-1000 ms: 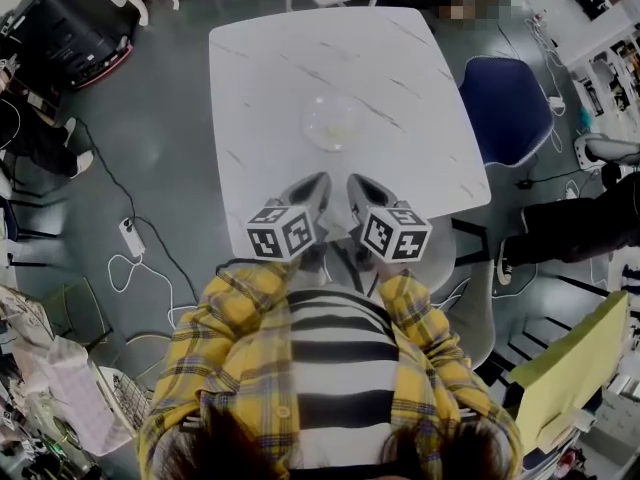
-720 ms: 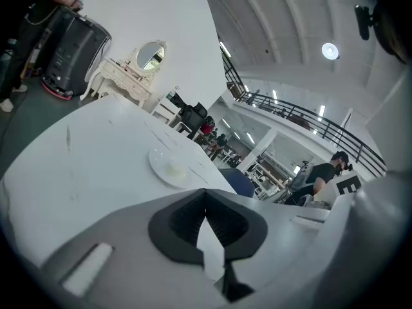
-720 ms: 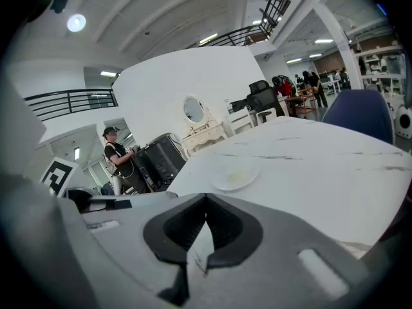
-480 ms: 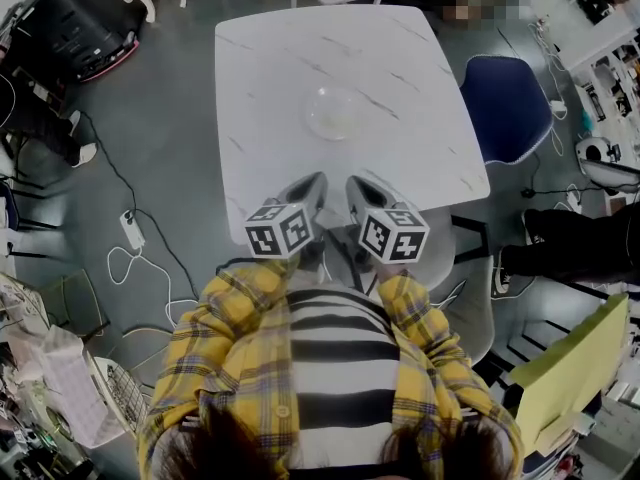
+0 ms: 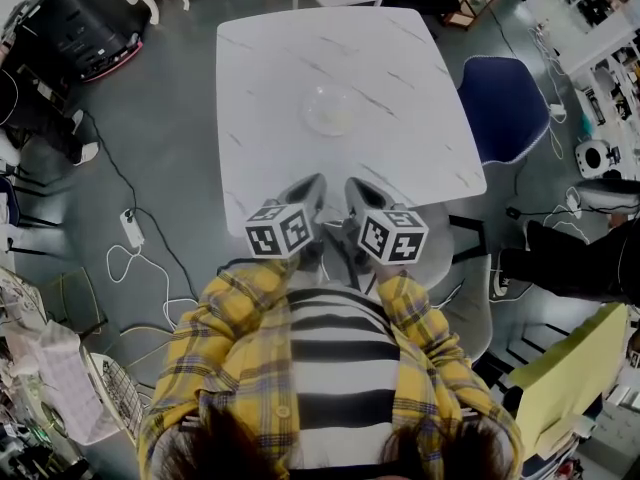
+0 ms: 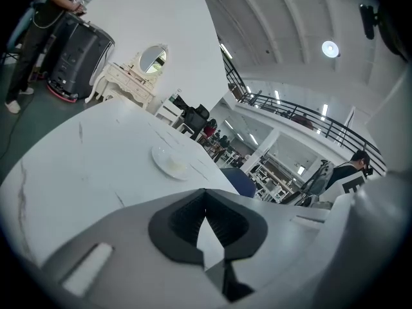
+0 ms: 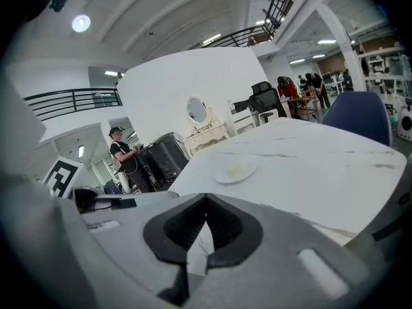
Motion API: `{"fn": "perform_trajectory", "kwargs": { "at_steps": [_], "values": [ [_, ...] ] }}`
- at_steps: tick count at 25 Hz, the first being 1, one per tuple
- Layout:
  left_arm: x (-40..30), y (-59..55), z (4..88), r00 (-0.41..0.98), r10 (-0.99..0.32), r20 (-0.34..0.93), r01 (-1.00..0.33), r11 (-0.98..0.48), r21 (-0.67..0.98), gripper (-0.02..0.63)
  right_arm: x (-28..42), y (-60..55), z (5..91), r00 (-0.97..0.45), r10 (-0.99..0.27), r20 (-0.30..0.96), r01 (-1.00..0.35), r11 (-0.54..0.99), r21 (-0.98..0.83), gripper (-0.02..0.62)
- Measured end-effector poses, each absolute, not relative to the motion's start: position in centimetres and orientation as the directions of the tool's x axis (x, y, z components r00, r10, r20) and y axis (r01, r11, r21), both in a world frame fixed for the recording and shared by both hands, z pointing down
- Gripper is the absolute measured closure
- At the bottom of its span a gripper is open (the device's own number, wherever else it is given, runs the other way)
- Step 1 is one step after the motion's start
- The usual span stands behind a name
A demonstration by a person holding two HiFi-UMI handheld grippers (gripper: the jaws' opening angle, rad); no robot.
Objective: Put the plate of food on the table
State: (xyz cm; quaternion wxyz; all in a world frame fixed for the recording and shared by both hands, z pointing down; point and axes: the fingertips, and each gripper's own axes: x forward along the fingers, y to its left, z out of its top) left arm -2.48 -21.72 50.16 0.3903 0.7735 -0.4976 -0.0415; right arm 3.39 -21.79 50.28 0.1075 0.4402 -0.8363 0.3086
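A clear plate with pale food [image 5: 331, 109] rests near the middle of the white marble table [image 5: 420, 138]. The same plate [image 6: 170, 162] shows beyond the left jaws, and as plate [image 7: 235, 171] in the right gripper view. My left gripper [image 5: 318, 184] and right gripper [image 5: 352, 185] hover side by side over the table's near edge, well short of the plate. Both are shut with nothing between the jaws.
A blue chair [image 5: 505, 108] stands at the table's right. A light chair [image 5: 470, 298] sits under the near edge. Cables and a power strip [image 5: 132, 232] lie on the floor at left. A black machine [image 5: 70, 18] stands at far left.
The view has shifted slightly, so the table and plate sit a little to the right and higher. Both grippers stay in place, still shut. A person at right has moved.
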Motion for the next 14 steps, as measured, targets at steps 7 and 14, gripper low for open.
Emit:
{"fn": "perform_trajectory", "kwargs": {
  "at_steps": [7,14],
  "values": [
    [-2.15,-21.9,50.27,0.492,-0.806,0.329,-0.74,-0.188,0.646,0.609,3.89,-21.49,49.97,-0.595,-0.67,0.443,-0.798,0.43,-0.422,0.595],
    [-2.15,-21.79,50.08,0.489,-0.805,0.337,-0.743,-0.181,0.644,0.609,3.73,-20.97,49.55,-0.602,-0.666,0.441,-0.794,0.442,-0.416,0.595]
  ]
}}
